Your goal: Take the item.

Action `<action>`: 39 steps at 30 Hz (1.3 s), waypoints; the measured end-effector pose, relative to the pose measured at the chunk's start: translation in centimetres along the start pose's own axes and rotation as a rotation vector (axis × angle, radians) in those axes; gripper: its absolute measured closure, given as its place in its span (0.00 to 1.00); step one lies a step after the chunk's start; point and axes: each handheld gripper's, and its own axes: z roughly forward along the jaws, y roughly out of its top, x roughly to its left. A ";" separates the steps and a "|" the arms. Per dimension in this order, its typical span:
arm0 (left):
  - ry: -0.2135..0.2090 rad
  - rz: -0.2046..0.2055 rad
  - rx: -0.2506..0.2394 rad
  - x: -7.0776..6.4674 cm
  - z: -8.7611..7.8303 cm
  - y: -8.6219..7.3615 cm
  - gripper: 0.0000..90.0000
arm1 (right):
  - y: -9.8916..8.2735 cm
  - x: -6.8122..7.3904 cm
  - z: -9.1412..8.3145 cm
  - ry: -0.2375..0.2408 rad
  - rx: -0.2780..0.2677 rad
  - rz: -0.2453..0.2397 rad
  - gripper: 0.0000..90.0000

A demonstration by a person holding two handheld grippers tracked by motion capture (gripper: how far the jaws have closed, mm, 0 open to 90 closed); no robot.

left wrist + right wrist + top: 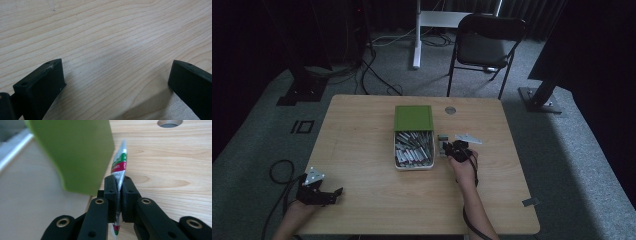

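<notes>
1. Dim and grey-carpeted, the room holds a pale wooden table (362,150) with rounded corners; beyond its far edge stand a black folding chair (484,47) and a white post (416,35), and dark cables (377,75) trail over the floor.
2. Near the table's middle sits a white tray (413,166) packed with small sachets, and a green lid (413,118) lies over its far end.
3. Beyond the tray, toward the far edge, a round grommet hole (450,110) is cut into the tabletop.
4. Just beside the tray's right wall, the right gripper (448,149) has its jaws pressed together on a thin sachet (119,166) printed in green, red and silver, held on edge above the wood.
5. In the right gripper view the lid looms large and blurred just left of the sachet, and the print on the sachet is too soft to read.
6. Well away from the tray, at the near left corner of the table, the left gripper (329,194) hangs over bare wood with its jaws spread wide and nothing between them.
7. From above, the sachets in the tray blur into a grey mass and cannot be told apart.
8. Both forearms are cut off by the lower edge of the high view, and the room's far corners sink into darkness.
</notes>
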 end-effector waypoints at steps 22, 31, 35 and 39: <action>0.000 0.000 0.000 0.0 0.0 0.0 0.02 | 0.1 -2.9 2.6 -0.098 0.120 -0.113 0.44; 0.000 0.000 0.000 0.0 0.0 0.0 0.02 | 0.0 -3.7 1.5 -0.146 0.105 -0.102 0.27; 0.000 -0.001 0.000 0.0 0.0 0.0 0.02 | -0.2 -4.6 0.6 -0.150 0.107 -0.096 0.24; 0.000 0.000 0.000 0.0 0.0 0.0 0.02 | -0.5 -5.6 -0.6 -0.168 0.102 -0.086 0.23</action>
